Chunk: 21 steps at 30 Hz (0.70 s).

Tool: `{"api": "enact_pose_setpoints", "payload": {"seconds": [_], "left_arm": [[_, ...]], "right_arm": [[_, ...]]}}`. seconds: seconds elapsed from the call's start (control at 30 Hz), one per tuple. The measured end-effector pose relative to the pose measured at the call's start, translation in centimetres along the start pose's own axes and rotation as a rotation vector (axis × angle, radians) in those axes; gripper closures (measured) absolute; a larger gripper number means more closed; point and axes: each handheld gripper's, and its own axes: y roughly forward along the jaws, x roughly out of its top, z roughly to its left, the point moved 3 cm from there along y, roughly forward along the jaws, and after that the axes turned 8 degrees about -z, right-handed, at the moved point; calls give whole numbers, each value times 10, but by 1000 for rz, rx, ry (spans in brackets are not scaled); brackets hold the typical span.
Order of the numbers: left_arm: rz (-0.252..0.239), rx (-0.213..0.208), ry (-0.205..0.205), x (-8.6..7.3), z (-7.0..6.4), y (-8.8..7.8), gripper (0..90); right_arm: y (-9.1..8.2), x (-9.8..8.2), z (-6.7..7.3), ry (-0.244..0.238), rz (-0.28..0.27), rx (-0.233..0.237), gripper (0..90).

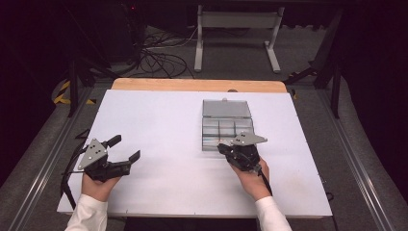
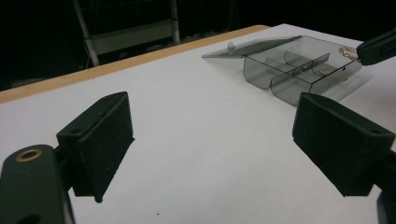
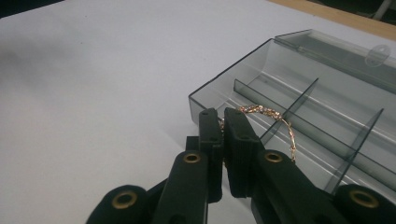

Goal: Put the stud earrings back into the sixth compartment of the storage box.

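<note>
A clear grey compartment box (image 1: 226, 126) lies open on the white table (image 1: 163, 120), its lid (image 1: 226, 109) folded back flat. My right gripper (image 1: 223, 147) hangs over the box's near-left corner, shut on a thin gold chain (image 3: 273, 116). The chain loops from the pads (image 3: 236, 135) out over a front compartment of the box (image 3: 327, 93). From the left gripper view the box (image 2: 299, 65) sits ahead at right, with the chain (image 2: 348, 52) dangling from the right gripper's tip (image 2: 378, 46). My left gripper (image 1: 126, 147) rests at the table's front left, open, with nothing between its pads (image 2: 102, 140).
A wooden strip (image 1: 192, 85) runs along the table's far edge. Behind it stand a white metal frame (image 1: 235, 29) and loose cables (image 1: 159, 57) on the floor. Bare white tabletop lies between the two grippers.
</note>
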Motion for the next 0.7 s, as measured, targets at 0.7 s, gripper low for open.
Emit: {"api": "enact_pose_setpoints", "payload": {"seconds": [0.7], "left_arm": [[2,-1,-3,0,0,0,131]], "right_arm": [[-4,5,-43,45,17,-109,868]]}}
